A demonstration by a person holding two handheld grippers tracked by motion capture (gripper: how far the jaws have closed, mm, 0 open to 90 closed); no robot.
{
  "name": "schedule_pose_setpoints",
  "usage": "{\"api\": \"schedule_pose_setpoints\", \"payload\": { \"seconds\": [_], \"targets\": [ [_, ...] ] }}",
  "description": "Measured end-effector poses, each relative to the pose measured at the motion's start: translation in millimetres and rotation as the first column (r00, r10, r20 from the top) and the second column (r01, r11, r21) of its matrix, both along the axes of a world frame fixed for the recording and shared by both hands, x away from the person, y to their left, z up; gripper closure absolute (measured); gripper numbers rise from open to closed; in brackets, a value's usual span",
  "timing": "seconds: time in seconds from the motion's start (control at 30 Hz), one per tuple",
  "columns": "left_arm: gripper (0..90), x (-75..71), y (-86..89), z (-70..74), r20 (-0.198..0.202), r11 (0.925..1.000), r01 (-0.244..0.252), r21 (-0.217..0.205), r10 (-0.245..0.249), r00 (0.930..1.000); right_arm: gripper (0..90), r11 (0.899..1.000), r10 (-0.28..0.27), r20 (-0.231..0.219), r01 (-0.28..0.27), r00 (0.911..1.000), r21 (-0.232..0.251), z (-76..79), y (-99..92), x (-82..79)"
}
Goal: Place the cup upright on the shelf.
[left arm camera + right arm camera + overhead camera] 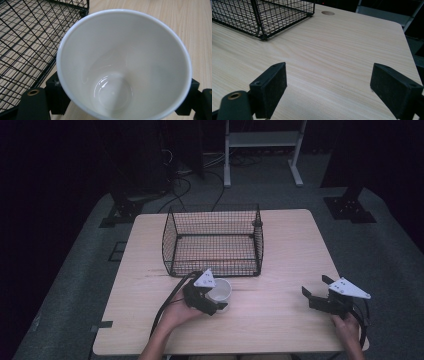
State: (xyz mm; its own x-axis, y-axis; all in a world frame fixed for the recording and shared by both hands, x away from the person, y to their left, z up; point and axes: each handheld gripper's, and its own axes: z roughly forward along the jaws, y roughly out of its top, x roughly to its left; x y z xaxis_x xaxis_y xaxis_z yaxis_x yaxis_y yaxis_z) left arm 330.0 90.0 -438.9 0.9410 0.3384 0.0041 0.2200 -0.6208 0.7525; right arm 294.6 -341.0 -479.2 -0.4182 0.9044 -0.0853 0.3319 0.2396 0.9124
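2 black jaws of the left gripper [214, 301] are clamping a white cup [220, 291] from either side, 1 pad pressing on each flank of its wall. The cup is standing upright on the pale wooden table [280, 270], just in front of the black wire basket [215, 240] and apart from it. In the left gripper view the cup [125, 65] is showing a smooth, glossy, round interior that is tapering down to a small flat bottom, with a thin rounded rim and nothing inside; the basket's [27, 42] grid of thin wires is lying just beside it. The table's grain is running in fine straight lines. The right gripper [320, 292] is hanging near the table's right edge, well apart from the cup, its 2 matte, blocky pads [272, 87] standing wide with nothing between them.
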Motion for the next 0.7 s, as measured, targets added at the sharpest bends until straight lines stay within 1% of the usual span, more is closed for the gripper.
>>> {"api": "schedule_pose_setpoints", "payload": {
  "seconds": [0.07, 0.17, 0.3, 0.47, 0.53, 0.6, 0.7],
  "targets": [
    [20.7, 0.4, -0.3, 0.7, -0.009, 0.9999, 0.010, 0.001, -0.010, 0.9999, 13.1, 1.000, 0.000, 0.000, 0.000, 1.0000, 0.001, 0.0, 0.0, 0.0],
    [20.8, 0.2, -1.0, 2.4, -0.003, 0.9998, 0.017, 0.013, -0.017, 0.9998, 13.1, 1.000, -0.001, 0.000, 0.001, 1.0000, 0.000, 0.0, 0.0, 0.0],
    [20.8, -0.5, -0.1, 5.9, 0.002, 0.9998, 0.019, -0.004, -0.019, 0.9998, 13.1, 1.000, 0.000, 0.001, 0.000, 1.0000, -0.001, 0.0, 0.1, -0.1],
    [20.8, -1.7, -0.5, 10.5, 0.002, 0.9996, 0.026, -0.013, -0.026, 0.9997, 13.1, 1.000, -0.003, 0.001, 0.003, 1.0000, -0.003, 0.0, 0.2, 0.0],
    [20.9, -1.8, -0.2, 13.6, 0.005, 0.9992, 0.036, -0.018, -0.036, 0.9993, 13.1, 1.000, -0.003, 0.000, 0.003, 1.0000, -0.002, 0.0, 0.1, 0.1],
    [20.9, -1.8, -0.6, 17.4, 0.013, 0.9990, 0.040, -0.018, -0.040, 0.9991, 13.1, 1.000, -0.003, 0.000, 0.003, 1.0000, -0.001, 0.0, 0.0, 0.1],
    [20.8, -0.8, -0.7, 20.5, 0.012, 0.9989, 0.045, -0.016, -0.045, 0.9989, 13.1, 1.000, -0.003, 0.000, 0.003, 1.0000, 0.000, 0.0, -0.1, 0.1]
  ]
}}
